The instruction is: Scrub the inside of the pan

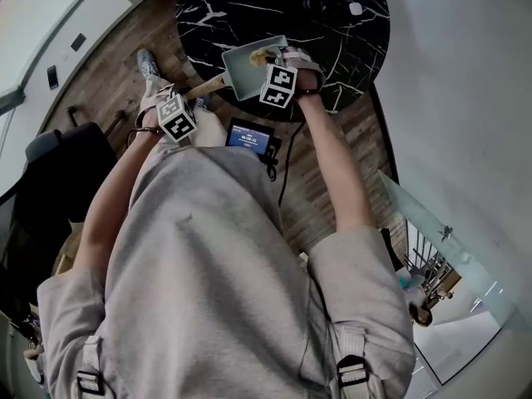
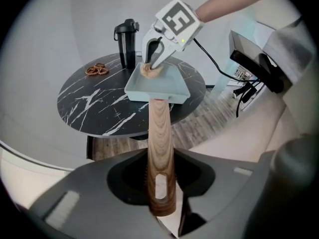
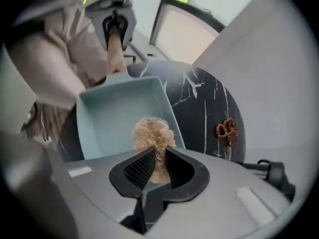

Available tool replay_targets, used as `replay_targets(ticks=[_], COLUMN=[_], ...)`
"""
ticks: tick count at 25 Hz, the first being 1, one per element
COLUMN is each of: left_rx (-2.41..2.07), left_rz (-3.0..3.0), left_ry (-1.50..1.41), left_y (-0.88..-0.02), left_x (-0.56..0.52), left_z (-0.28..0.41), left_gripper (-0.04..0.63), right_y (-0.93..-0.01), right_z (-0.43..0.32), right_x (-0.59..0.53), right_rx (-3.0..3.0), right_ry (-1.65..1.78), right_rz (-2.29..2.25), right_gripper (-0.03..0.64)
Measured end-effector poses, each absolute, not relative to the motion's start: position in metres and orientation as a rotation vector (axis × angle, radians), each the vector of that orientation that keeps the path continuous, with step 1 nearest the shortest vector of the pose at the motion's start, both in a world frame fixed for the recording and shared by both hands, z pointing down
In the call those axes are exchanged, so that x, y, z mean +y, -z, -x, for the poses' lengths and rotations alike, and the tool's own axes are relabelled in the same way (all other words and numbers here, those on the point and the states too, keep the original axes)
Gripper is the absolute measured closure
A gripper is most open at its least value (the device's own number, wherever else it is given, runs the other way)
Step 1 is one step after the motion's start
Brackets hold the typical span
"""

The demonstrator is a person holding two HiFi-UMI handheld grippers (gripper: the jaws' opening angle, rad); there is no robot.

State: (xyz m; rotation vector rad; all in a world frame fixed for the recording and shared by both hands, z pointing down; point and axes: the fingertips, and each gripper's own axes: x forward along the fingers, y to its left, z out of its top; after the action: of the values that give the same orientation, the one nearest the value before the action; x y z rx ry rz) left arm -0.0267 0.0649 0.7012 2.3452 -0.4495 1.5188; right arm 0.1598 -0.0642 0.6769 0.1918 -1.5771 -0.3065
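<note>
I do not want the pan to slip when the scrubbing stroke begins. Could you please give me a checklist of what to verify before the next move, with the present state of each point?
1. Left gripper jaws closed on the wooden handle: ok.
2. Right gripper jaws clamped on the scrubber: ok.
3. Scrubber inside the pan, at the side away from the handle: ok.
4. Pan resting on the table: cannot tell; it is at the table's edge.
5. Bottle and pretzels apart from the pan: ok.
</note>
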Motion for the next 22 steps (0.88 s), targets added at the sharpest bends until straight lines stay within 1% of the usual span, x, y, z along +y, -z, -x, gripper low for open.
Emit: replay_targets(ticks=[1,3,9,13,22], left_rx=[-0.451,-0.455,-0.474,-0.502,-0.504], left_rz=[-2.344,-2.343,-2.344,-2.303,-2.279], left_ry=[-1.515,-1.507,-1.47,-1.405,-1.406], left_y=[-0.701,-0.701,-0.698,-0.696,-0.696], left_x=[0.066,0.066,0.065,0.061,0.061], left_z=[0.027,0.026,0.024,0.024,0.026], left_gripper=[0.482,0.482,0.482,0.483,0.483], right_y=[-0.678,-0.682,-0.698,-0.705,-0.709], right_z=[-0.172,-0.186,-0.187,-0.189,-0.199], right_x=[-0.073,-0.086,-0.102,-0.1,-0.07], right_rx=[-1.501,-1.409,-1.325,-1.3,-1.348], right_ry=[0.41,0.509,0.552,0.455,0.206], right_rz=[-0.171,-0.139,-0.079,-0.088,-0.092], right_gripper=[0.541,0.541,0.541,0.543,0.545])
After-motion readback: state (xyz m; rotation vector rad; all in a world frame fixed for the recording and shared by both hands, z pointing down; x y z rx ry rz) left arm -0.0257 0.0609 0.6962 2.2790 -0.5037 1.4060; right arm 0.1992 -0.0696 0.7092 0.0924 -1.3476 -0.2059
